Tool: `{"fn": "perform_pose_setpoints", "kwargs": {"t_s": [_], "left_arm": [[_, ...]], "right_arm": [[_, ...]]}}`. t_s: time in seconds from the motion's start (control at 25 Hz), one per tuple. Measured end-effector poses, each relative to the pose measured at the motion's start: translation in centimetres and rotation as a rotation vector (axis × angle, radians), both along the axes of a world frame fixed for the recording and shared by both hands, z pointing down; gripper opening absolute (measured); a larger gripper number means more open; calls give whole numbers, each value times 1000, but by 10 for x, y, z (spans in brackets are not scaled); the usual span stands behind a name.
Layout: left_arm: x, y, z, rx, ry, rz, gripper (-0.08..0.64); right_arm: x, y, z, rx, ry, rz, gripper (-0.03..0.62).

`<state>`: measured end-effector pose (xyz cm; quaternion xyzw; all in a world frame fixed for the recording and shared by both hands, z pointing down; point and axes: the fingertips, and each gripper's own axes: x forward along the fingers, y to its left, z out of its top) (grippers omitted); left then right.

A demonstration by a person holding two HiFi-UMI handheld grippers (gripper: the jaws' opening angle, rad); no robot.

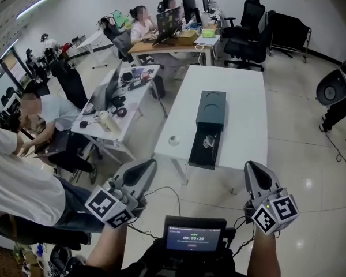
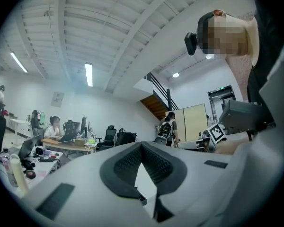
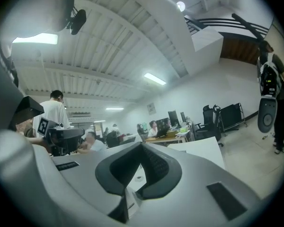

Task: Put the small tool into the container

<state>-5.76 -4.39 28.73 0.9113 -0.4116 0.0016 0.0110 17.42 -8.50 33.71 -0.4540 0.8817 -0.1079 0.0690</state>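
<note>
Holds the grey plastic left gripper (image 1: 150,165) low at 7 o'clock of the head view, jaws drawn together tip to tip with nothing between them, nose aimed toward 1 o'clock. Finds a small white ring-shaped object (image 1: 173,139) on the long white table (image 1: 242,97), near the front left edge, just beside the tray. Takes the small tool, by judgement, to be the pale glinting piece (image 1: 209,142) lying in the shallow black tray (image 1: 197,157), which butts against the near end of the dark green rectangular container (image 1: 211,109); too small to name for sure. Reads box and tray as one line running 12 to 6 o'clock, lengthwise toward the person. Holds the grey plastic right gripper (image 1: 252,166) low at 5 o'clock, likewise closed and empty, nose toward 12. Puts the tool at about 1 o'clock from the left gripper and 11 o'clock from the right, well apart from both, the right seeming slightly nearer. Calls for closing in on the table before any reach.
</note>
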Motion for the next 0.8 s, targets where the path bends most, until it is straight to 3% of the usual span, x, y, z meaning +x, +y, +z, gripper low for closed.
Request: {"fn": "perform_pose_setpoints", "kwargs": {"t_s": [0.16, 0.4, 0.6, 0.8], "left_arm": [[-47, 50, 1, 9, -3, 27, 6], [-133, 124, 5, 9, -8, -16, 6], [-170, 194, 0, 26, 28, 77, 6], [-180, 250, 5, 6, 51, 158, 6]], "right_arm": [[-54, 54, -7, -7, 29, 5, 17], [-136, 141, -25, 13, 52, 50, 17], [-183, 223, -31, 29, 110, 99, 17], [-210, 297, -26, 12, 168, 137, 17]]}}
